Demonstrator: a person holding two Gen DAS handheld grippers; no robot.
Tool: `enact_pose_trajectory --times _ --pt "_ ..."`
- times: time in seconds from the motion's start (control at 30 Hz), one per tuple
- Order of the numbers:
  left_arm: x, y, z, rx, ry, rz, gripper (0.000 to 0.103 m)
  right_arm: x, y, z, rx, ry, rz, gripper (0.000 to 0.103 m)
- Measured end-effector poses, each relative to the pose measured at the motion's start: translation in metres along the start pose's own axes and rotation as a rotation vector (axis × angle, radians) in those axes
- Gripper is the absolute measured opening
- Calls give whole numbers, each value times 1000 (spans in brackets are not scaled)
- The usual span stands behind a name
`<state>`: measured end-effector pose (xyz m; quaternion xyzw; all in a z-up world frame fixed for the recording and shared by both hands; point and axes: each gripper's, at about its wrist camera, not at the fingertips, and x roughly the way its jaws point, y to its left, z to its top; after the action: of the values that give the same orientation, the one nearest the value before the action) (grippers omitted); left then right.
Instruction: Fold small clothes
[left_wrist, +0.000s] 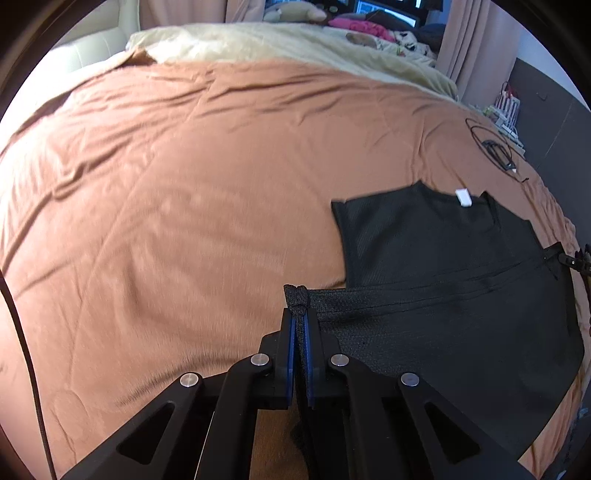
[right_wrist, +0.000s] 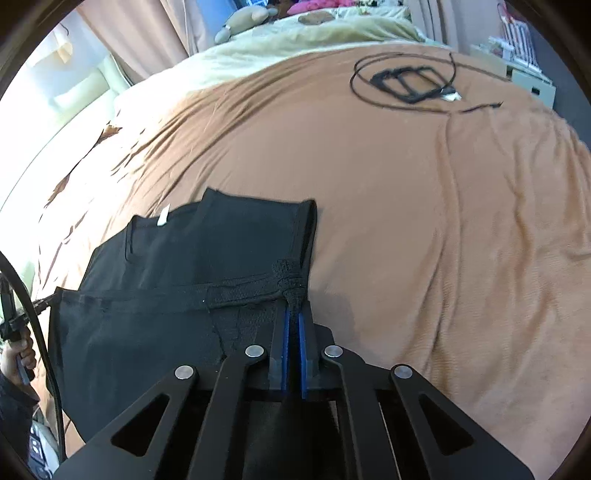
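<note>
**Both grippers pinching the near hem of a black garment**

My left gripper (left_wrist: 300, 314) is clenched on a bunched corner of the black garment (left_wrist: 443, 251); my right gripper (right_wrist: 293, 306) is clenched on the opposite near corner, fabric wadded up just past its blue pads (right_wrist: 283, 332); the hem runs taut-ish between the two sets of jaws.

Handling, my judgement: light, soft, limp knit; no stiffness, so it will sag and drape between the grips unless I hold the hem stretched; textured weave looks grippy, not slippery; not fragile, though a hard pull could stretch the knit. Corners of the hem are the right hold, and I have them; for the next fold I'd carry both corners ahead toward the neckline, level with each other.

Looks: black, sleeveless or short top, ribbed or mesh texture near the jaws, smoother beyond; white label (left_wrist: 463, 197) at the collar, far ahead of the jaws; the far part lies flat on the orange-brown bedspread (left_wrist: 184, 184), near edge lifted in the pinch. A coiled black cable (right_wrist: 406, 83) lies well beyond my right jaws, apart from the garment.
</note>
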<state>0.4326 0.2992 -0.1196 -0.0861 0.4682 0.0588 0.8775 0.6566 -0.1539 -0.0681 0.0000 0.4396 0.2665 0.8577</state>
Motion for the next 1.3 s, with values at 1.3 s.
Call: enact_pose_trajectory --times 1.3 --pt "92 -12 112 70 -28 152 4 74 18 85 -8 -33 -191 0"
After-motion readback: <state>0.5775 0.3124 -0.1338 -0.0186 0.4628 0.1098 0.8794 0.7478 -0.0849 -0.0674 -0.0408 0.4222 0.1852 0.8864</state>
